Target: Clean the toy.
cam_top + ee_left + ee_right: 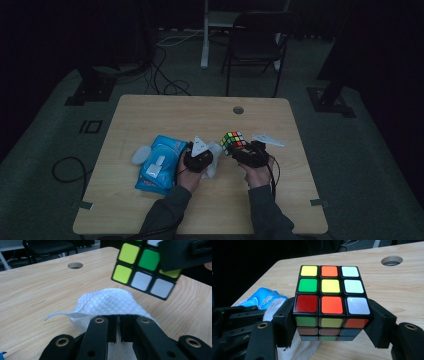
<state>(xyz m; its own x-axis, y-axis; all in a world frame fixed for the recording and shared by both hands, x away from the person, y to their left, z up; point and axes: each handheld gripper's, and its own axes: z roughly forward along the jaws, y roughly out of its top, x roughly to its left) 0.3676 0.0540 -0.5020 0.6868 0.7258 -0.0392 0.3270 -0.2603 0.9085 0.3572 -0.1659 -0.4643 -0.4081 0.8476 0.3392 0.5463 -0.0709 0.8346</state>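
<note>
A scrambled puzzle cube (331, 302) is clamped between the jaws of my right gripper (332, 325), held above the wooden table (165, 112); it also appears in the high view as the cube (233, 140) and, close up, in the left gripper view as the cube (140, 270). My left gripper (118, 327) is shut on a white wet wipe (107, 302), which bulges out past its jaws just below and left of the cube. From above, the left gripper (202, 157) and right gripper (245, 150) sit side by side, the wipe (214, 159) between them.
A blue pack of wet wipes (157, 165) lies left of my left hand, a white lid-like piece (140, 155) beside it. The table has a round cable hole (238, 110) at the back. A dark chair (257, 42) stands beyond the table.
</note>
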